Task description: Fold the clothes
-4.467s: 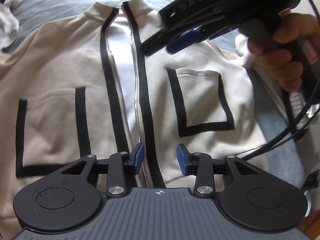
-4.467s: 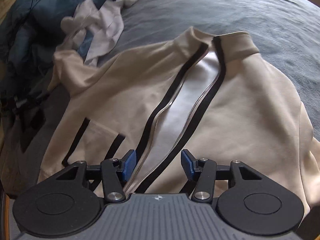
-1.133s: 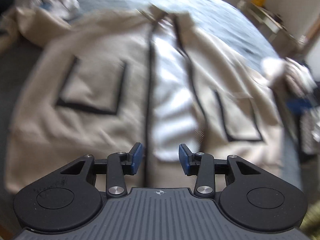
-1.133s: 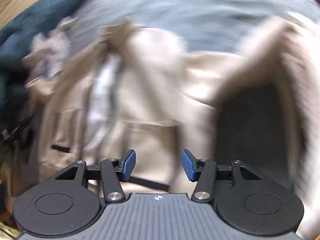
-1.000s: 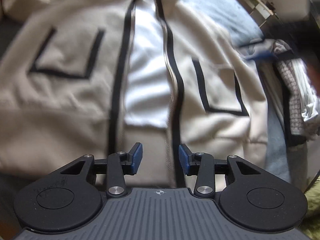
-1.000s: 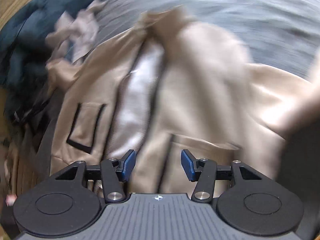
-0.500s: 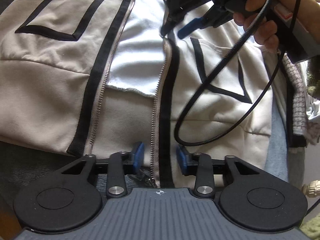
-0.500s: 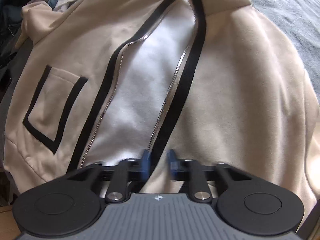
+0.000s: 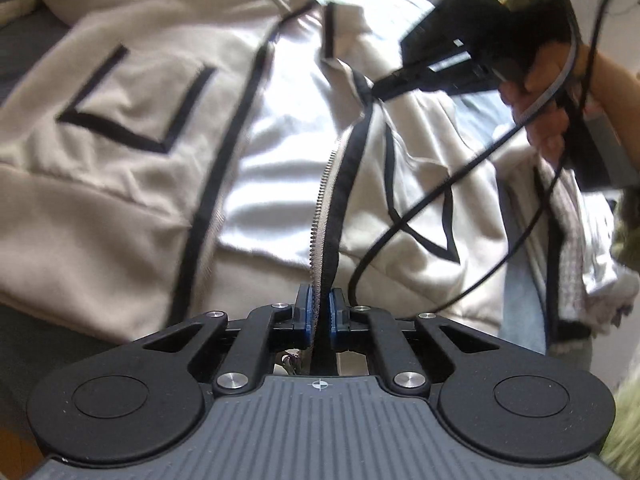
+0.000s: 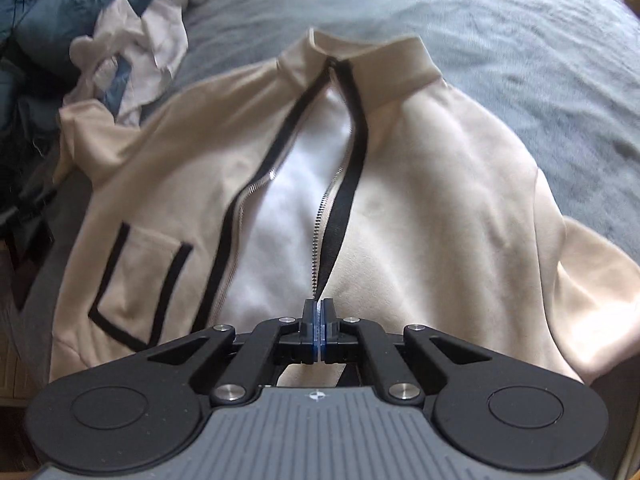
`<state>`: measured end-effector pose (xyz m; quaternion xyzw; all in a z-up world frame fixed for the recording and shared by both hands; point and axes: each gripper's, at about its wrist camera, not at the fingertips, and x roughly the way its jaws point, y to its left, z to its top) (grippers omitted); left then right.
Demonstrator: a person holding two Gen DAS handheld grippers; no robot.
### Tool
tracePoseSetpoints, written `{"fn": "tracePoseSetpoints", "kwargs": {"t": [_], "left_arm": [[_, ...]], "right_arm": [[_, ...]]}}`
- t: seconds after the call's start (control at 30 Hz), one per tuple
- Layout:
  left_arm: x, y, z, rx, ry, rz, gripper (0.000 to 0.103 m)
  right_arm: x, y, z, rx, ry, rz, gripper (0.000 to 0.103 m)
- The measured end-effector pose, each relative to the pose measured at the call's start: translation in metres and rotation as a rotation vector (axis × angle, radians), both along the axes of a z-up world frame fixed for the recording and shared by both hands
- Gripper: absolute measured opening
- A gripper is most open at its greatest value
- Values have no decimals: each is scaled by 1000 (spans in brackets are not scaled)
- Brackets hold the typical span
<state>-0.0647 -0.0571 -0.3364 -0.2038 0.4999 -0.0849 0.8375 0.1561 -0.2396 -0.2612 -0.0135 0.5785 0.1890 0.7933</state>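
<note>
A cream zip jacket (image 9: 120,184) with black trim lies unzipped, front up, on the bed. My left gripper (image 9: 320,312) is at the hem end of the black-edged zipper strip (image 9: 340,200); its jaws are closing and the blue pads press on the strip. Higher up the same strip, a hand (image 9: 548,120) holds my right gripper (image 9: 380,86), pinching near the chest. In the right wrist view the right gripper (image 10: 319,322) is closing, pads tight on the zipper edge (image 10: 332,208) of the jacket (image 10: 440,220). The strip runs taut and slightly raised between the two grips.
A black cable (image 9: 420,216) loops from the right gripper across the jacket's pocket. Crumpled white garments (image 10: 136,52) and a dark blue quilt (image 10: 48,12) lie beyond the jacket's far sleeve. Grey-blue bedding (image 10: 520,40) surrounds the collar. More clothes (image 9: 580,240) are piled at the right.
Both grippers stood open a second ago and have closed onto the same zipper edge. The right gripper came in over the chest, and the strip between them has lifted and straightened.
</note>
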Motion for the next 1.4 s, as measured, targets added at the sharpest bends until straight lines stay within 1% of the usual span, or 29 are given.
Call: {"fn": "tracePoseSetpoints", "kwargs": {"t": [0.17,0.37,0.5,0.7,0.77,0.87,0.9,0.97,1.0,1.13,1.23,1.3,1.4], "left_arm": [[11,13,-11,28,13,43,6],[9,16,-24,66,38,26,6],[3,21,-24,82,42,18,6],[-5,24,-19,119,27,-10,6],[-3,22,-20,128,29,-19,6],[-1,20,-22,135,42,-38,11],[0,21,-20,134,44,-44,11],[0,23,-17,124,44,-51,13],[-1,25,-14,121,44,-54,14],[-3,30,2,142,17,-74,18],[2,37,9,143,3,-82,19],[9,42,11,148,-5,-81,20],[25,51,7,172,-23,-81,20]], "right_arm": [[10,15,-14,18,-3,15,2],[14,39,-35,-12,-4,67,2],[16,48,-47,-29,2,80,2],[22,54,-62,-30,27,69,2],[24,54,-67,-25,38,60,3],[28,46,-71,19,66,20,6],[29,40,-70,51,79,-2,10],[31,28,-66,114,101,-47,35],[31,22,-60,137,96,-71,39],[34,-8,-35,235,59,-168,39],[44,-23,-17,278,-4,-221,39],[58,-25,-10,281,-46,-228,40],[86,-16,-10,296,-92,-222,41]]}}
